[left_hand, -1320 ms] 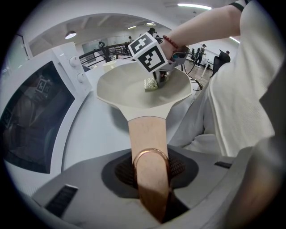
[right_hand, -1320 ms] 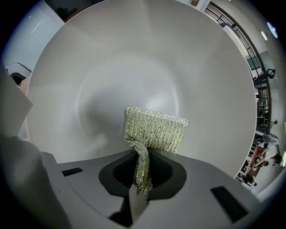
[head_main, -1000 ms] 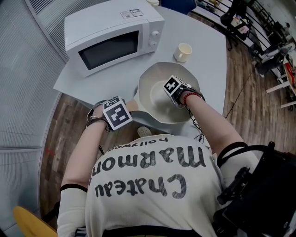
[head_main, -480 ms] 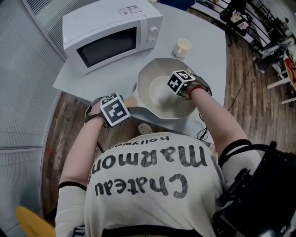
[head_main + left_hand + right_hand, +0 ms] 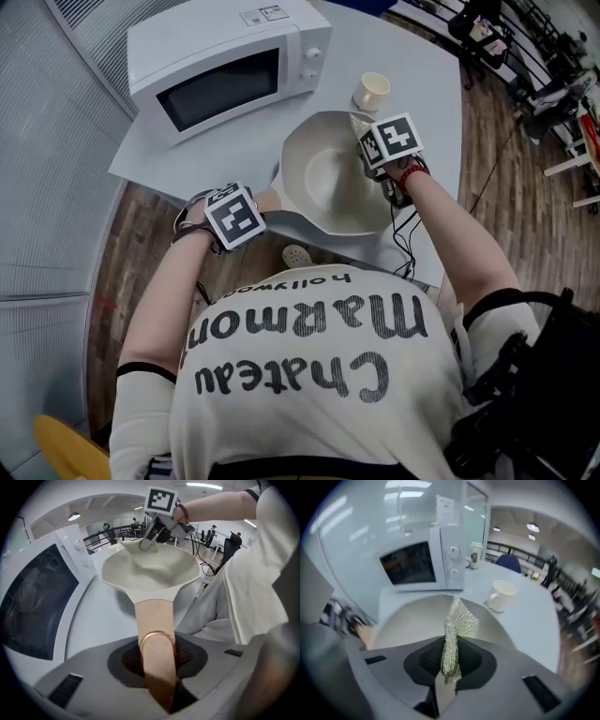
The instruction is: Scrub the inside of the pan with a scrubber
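A white microwave [image 5: 225,75] with a dark glass door stands at the left of the pale grey table [image 5: 422,66]. In front of it the left gripper [image 5: 157,656] is clenched on the pan handle [image 5: 154,620], a flat tan bar with a copper-coloured hanging loop, pinched between the dark ribbed pads.

The handle leads to the pan [image 5: 323,178], a cream, matte bowl with a smooth inside and a rim drawn out into pouring lips, sitting on the table near its front edge.

Above the pan's far right rim the right gripper [image 5: 450,657] grasps the scrubber [image 5: 457,620], a silvery woven-metal mesh folded flat between the pads and fanning out beyond them over the pan's inside. The left gripper view places the mesh at the far rim; whether it touches cannot be told.

Just beyond that rim stands a cream cup [image 5: 371,91], upright and apart from the pan.
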Available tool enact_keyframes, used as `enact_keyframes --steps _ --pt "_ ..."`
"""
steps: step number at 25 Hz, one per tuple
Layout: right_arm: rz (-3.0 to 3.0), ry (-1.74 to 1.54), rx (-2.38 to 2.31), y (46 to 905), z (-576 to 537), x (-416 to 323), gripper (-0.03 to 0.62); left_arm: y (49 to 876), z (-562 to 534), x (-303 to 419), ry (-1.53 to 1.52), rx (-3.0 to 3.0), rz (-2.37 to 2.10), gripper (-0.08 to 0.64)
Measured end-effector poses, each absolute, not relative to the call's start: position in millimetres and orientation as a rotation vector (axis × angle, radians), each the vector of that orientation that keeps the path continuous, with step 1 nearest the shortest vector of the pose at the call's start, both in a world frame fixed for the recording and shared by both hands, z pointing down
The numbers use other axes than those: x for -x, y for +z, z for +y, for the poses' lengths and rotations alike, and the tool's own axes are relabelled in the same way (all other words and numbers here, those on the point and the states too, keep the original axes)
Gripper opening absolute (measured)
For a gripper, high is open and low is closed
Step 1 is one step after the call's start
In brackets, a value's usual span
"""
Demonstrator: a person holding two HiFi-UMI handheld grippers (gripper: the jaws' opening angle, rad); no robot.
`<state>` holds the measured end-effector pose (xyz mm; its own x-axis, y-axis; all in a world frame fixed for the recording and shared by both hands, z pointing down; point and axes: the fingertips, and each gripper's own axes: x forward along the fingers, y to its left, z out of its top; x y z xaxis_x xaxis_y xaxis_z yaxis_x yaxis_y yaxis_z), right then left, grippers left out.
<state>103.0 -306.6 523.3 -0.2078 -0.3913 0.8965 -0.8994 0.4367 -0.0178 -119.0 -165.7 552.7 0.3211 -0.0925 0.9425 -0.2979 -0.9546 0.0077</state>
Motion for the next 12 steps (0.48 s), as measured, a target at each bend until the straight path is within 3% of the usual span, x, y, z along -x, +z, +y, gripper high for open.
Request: enact_keyframes --steps 5,12 --pt "-2.066 1.603 -0.63 494 -253 9 0.041 553 -166 118 1.693 -2.405 -0.346 0.125" --pt "-1.984 2.017 -0.61 515 -238 51 0.041 545 -171 113 1.685 -2.435 -0.376 0.124"
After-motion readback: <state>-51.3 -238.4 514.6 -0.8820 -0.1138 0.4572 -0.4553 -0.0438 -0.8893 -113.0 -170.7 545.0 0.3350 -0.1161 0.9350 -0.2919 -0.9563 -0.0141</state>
